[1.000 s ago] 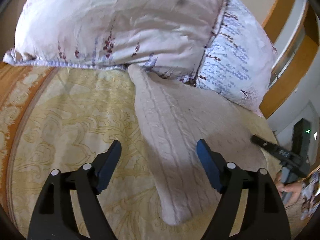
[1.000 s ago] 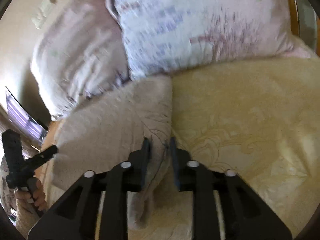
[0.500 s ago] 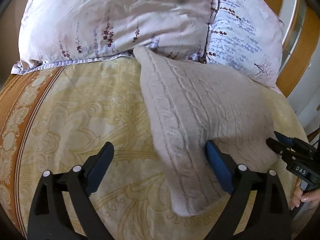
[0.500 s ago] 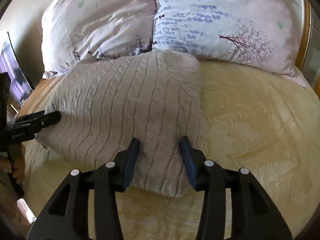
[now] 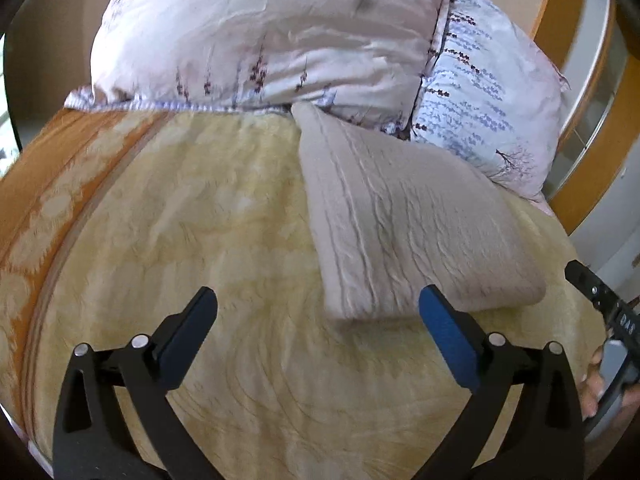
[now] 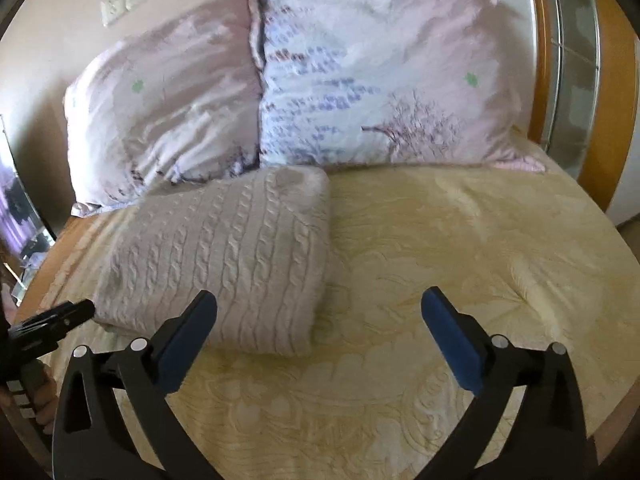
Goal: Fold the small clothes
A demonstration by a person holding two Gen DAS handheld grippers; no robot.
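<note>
Both tongs are now backing away spread wide and empty, the right gripper (image 6: 318,332) having let go of the cable-knit sweater (image 6: 224,256), which is lying folded on the bedspread (image 6: 460,240) against the pillows (image 6: 372,76), while the left gripper (image 5: 316,332) is hovering just short of it, suggesting this fold is done.

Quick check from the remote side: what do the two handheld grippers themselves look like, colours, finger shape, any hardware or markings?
Both match: the left gripper and right gripper have matte black, skeletal finger arms with cut-out openings, each tipped with a flat blue rectangular pad and joined by silver round pivot screws. No cables show. In the left wrist view, white lettering on the other gripper's body is too blurred to read.
</note>
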